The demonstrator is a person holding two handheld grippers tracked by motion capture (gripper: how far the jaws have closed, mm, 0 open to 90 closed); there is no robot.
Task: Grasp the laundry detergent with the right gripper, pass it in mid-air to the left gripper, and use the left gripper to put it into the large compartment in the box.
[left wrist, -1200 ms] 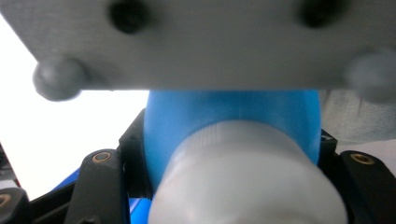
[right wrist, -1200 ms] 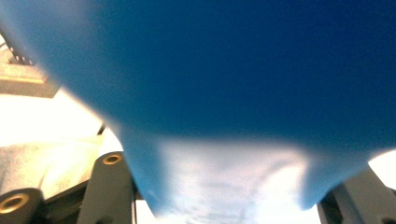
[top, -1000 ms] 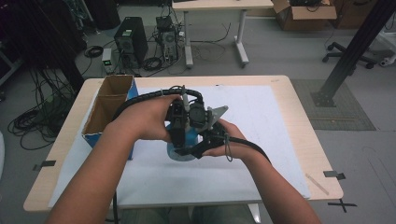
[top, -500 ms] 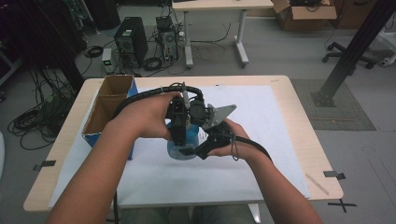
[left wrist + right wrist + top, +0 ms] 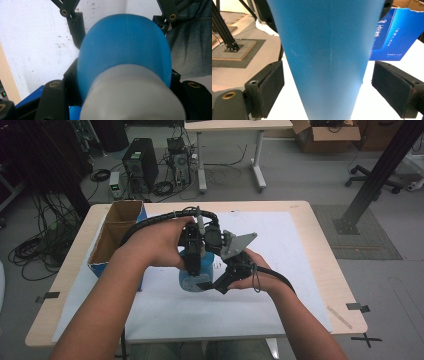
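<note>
Bottle (image 5: 192,276), blue with a white cap, sits near the middle of the high view, on the white sheet (image 5: 280,245) that covers the table (image 5: 327,265). The left tongs (image 5: 196,270) come down on it from above and squeeze it tight. In the left gripper view the bottle (image 5: 125,50) fills the middle of the frame, with black jaws on both sides of it. The right tongs (image 5: 217,282) are at the bottle's right side, low in the middle of the high view. Their jaws have just been opening. In the right gripper view the blue bottle (image 5: 327,50) stands between the two black pads (image 5: 272,87), but the pads do not touch it. A brown and blue box (image 5: 117,237) sits at the left of the high view, near the bottle.
</note>
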